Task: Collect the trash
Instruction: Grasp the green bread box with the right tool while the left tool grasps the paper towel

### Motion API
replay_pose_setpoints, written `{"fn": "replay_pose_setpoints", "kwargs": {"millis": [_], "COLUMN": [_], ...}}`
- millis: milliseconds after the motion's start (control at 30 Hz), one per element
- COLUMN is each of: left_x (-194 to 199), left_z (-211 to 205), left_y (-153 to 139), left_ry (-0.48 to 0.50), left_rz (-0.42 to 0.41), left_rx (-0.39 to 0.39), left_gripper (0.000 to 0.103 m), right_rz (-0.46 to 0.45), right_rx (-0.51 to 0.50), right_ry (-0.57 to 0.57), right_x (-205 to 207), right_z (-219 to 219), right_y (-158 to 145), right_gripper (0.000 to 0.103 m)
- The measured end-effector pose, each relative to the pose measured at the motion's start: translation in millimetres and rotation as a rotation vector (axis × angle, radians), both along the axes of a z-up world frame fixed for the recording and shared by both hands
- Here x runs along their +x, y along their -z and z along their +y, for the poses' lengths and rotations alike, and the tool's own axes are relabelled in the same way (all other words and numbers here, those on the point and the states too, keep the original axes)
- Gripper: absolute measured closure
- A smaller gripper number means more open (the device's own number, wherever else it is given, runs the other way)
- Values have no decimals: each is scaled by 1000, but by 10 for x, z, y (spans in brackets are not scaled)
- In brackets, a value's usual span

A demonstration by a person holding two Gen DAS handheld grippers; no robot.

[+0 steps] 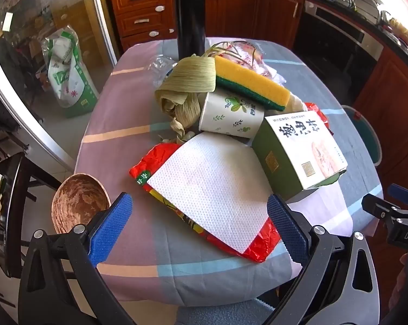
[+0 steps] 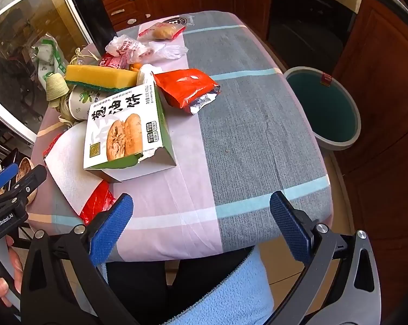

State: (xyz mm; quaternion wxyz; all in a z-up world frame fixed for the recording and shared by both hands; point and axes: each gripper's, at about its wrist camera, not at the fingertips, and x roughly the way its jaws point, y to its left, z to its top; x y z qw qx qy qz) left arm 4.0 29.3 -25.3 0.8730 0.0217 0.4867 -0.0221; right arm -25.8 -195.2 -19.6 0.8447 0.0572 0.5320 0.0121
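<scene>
A pile of trash lies on the cloth-covered table (image 2: 258, 140). It holds a white paper towel (image 1: 212, 187) over a red wrapper (image 1: 155, 159), a green-and-white food box (image 1: 301, 149) (image 2: 122, 130), a paper cup (image 1: 231, 113), a yellow-green sponge (image 1: 250, 81) (image 2: 101, 77), dried leaves (image 1: 182, 86), a red foil pouch (image 2: 187, 86) and plastic bags (image 2: 139, 46). My left gripper (image 1: 201, 227) is open and empty, just above the near edge of the paper towel. My right gripper (image 2: 204, 227) is open and empty over the table's near edge, right of the box.
A round bin (image 2: 325, 108) with a teal liner stands on the floor right of the table. A black flask (image 1: 190, 13) stands at the table's far side. A wooden bowl (image 1: 76, 200) sits at the left edge. Cabinets and an oven lie behind.
</scene>
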Motion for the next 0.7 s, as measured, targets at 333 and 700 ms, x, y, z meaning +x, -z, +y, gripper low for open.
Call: {"fn": "replay_pose_setpoints", "kwargs": {"millis": [333, 700], "left_x": [85, 177], "left_z": [318, 326], "left_y": [350, 451], "left_ry": [-23, 33], "left_rz": [88, 110], "left_rx": [-1, 25], "left_gripper": [4, 4], "right_rz": [5, -101], "right_rx": [-26, -137], "right_ry": [-69, -135], "right_x": [254, 464], "right_z": [286, 398], "right_y": [41, 366], "right_gripper": [6, 28]}}
